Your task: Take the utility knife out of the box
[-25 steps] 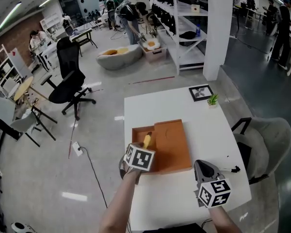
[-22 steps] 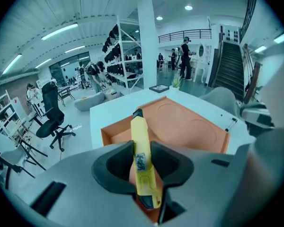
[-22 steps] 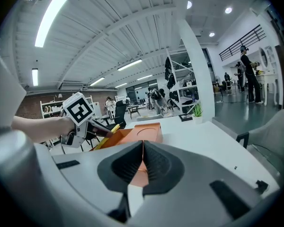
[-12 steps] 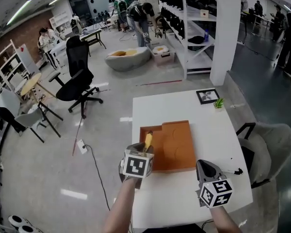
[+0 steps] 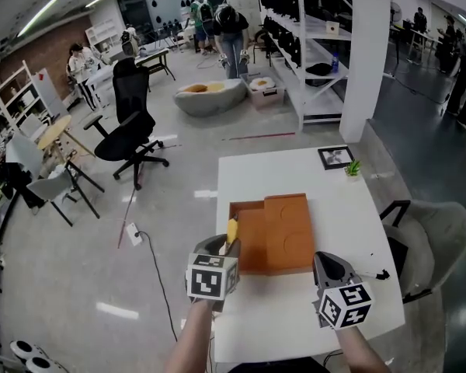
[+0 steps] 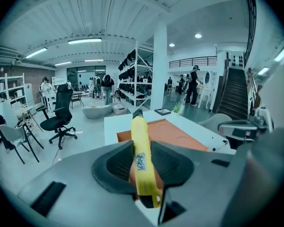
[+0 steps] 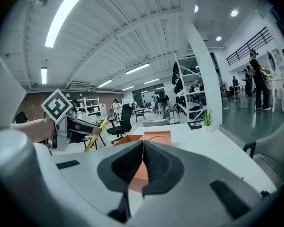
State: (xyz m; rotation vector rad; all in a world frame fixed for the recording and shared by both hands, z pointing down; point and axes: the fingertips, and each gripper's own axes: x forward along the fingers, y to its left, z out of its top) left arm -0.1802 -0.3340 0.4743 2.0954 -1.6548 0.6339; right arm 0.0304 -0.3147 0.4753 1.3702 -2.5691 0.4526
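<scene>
White table (image 5: 295,173) bears an orange box (image 5: 283,239), lying flat near its middle. Right gripper (image 7: 142,161): above the table's near right part, fingers pressed together, nothing between them. Left gripper (image 6: 143,167): at the box's left side, fingers clamped on the yellow knife (image 6: 139,136), which is held in the air, outside the box.

— What sort of room is it?
— A large hall with a glossy grey floor (image 5: 78,286), a white pillar (image 5: 369,53) and white shelving (image 5: 307,45).
— Furniture?
— A white table (image 5: 349,208) with a grey armchair (image 5: 439,235) just beside it, and a black office chair (image 5: 132,127) further off.
— Light?
— Strip lights (image 6: 85,40) on a ribbed ceiling. There is a brick wall (image 5: 31,61) on the left.
</scene>
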